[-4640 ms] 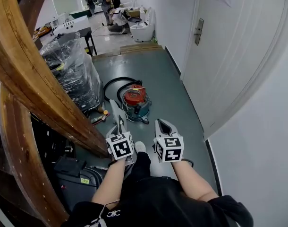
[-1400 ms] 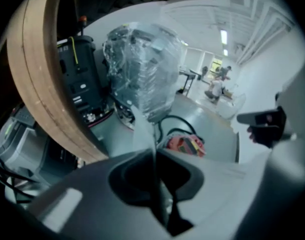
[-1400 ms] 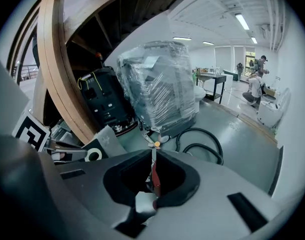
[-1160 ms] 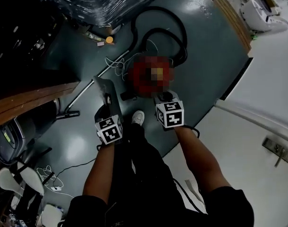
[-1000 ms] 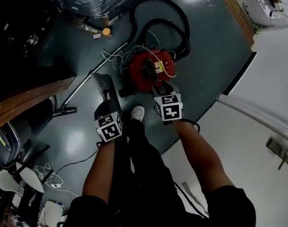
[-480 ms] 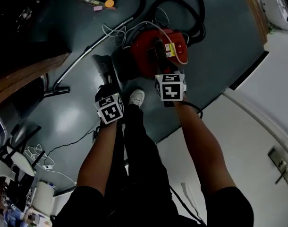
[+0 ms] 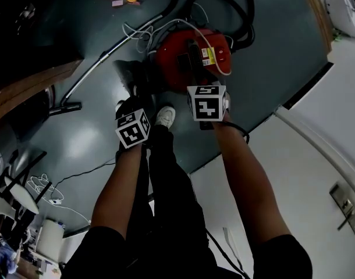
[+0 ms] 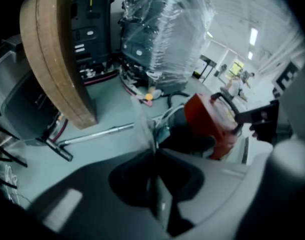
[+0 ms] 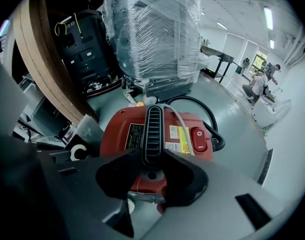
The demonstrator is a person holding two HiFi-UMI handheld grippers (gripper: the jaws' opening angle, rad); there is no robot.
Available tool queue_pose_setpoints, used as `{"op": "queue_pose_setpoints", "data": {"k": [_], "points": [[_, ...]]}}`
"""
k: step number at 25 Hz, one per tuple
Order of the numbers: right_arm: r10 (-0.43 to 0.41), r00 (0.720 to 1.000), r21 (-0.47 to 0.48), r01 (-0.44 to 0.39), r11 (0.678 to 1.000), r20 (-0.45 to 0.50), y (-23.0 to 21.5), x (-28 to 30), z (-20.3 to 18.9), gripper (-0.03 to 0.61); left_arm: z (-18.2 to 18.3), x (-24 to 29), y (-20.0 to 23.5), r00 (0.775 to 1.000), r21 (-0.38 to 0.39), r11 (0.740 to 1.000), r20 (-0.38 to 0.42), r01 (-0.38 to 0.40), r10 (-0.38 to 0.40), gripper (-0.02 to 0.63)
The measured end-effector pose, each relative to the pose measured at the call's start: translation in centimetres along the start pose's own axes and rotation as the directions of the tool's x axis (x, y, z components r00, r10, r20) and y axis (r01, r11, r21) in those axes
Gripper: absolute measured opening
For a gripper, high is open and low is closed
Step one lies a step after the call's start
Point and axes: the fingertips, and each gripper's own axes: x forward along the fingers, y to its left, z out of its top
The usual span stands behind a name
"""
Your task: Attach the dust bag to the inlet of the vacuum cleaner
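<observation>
The left gripper (image 8: 153,151) is clenched on the dust bag (image 7: 129,74), held just left of the red vacuum cleaner (image 9: 121,134). The right gripper (image 9: 152,153) has just been closing its jaws, which clamp the vacuum's black handle (image 9: 153,126).

You stand on a glossy grey-green floor (image 7: 265,51), edged by a dark skirting strip (image 7: 306,87) below a white wall (image 7: 317,173). On your left curves a broad wooden arch (image 8: 52,54). Beyond it sits a plastic-wrapped stack of equipment (image 9: 152,39), and bright ceiling strip lights (image 8: 252,35) shine overhead.
</observation>
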Motion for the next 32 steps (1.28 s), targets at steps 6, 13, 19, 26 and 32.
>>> {"op": "queue_pose_setpoints", "data": {"k": [6, 13, 19, 26, 32], "points": [[0.006, 1.0, -0.011, -0.006, 1.0, -0.011, -0.1, -0.1, 0.1, 0.132, 0.8, 0.8, -0.8, 1.0, -0.035, 0.999, 0.0, -0.003, 0.003, 0.029], [0.014, 1.0, -0.02, -0.014, 1.0, -0.015, -0.1, -0.1, 0.2, 0.132, -0.5, 1.6, -2.0, 0.998, -0.062, 0.997, -0.054, 0.038, -0.042, 0.029], [0.016, 1.0, -0.02, -0.016, 1.0, -0.014, -0.1, -0.1, 0.1, 0.132, -0.6, 1.8, -3.2, 0.991, 0.052, 0.995, -0.106, 0.088, -0.082, 0.032], [0.021, 1.0, -0.018, -0.021, 1.0, -0.013, -0.1, -0.1, -0.1, 0.132, -0.8, 1.9, -2.7, 0.979, -0.183, 0.972, -0.119, 0.145, -0.168, 0.038], [0.014, 1.0, -0.03, -0.014, 0.999, -0.017, -0.2, 0.0, -0.1, 0.132, -1.2, 2.0, -3.5, 0.967, -0.128, 0.975, -0.158, 0.179, -0.199, 0.04]]}}
